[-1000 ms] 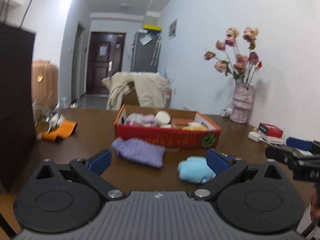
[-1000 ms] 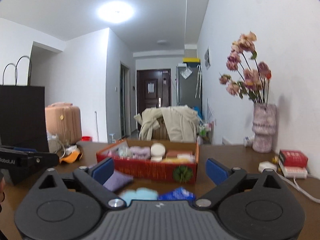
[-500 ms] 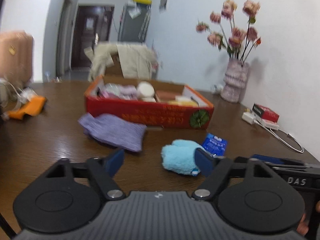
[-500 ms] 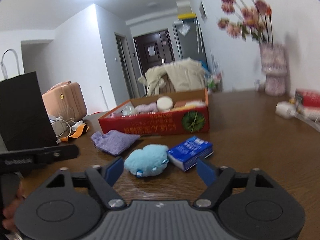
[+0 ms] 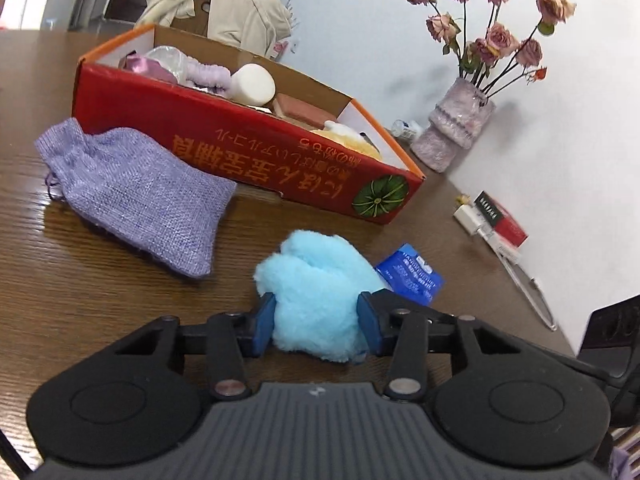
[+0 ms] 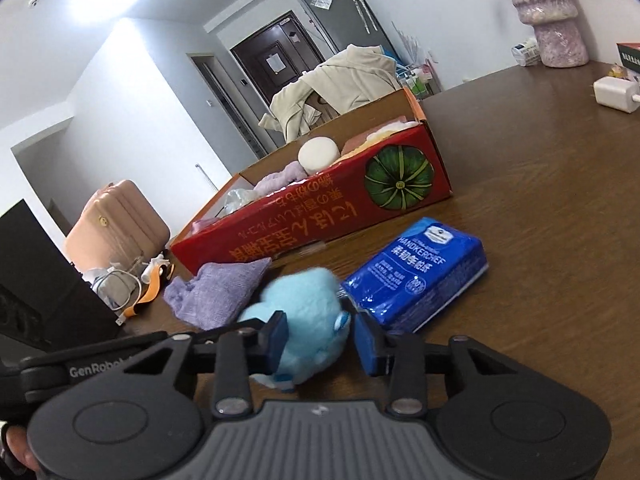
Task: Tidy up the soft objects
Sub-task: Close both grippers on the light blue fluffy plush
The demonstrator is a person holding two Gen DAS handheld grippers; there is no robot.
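Fluffy blue plush (image 5: 316, 292) lies on the brown table (image 5: 80, 300), near me, with the purple knit pouch (image 5: 136, 200) to its left, the blue tissue pack (image 6: 420, 276) to its right and the red cardboard box (image 5: 248, 160) of soft things farther back. My left tongs (image 5: 316, 322) have just been closing and their blue pads now press the plush from both sides. My right tongs (image 6: 320, 338) have been closing too: the left pad touches the plush, the right pad stands just clear of it.

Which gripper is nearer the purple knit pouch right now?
Left. The left gripper straddles the blue plush, with the purple knit pouch just ahead to its left. The right gripper straddles the plush from the far side, by the handkerchief pack.
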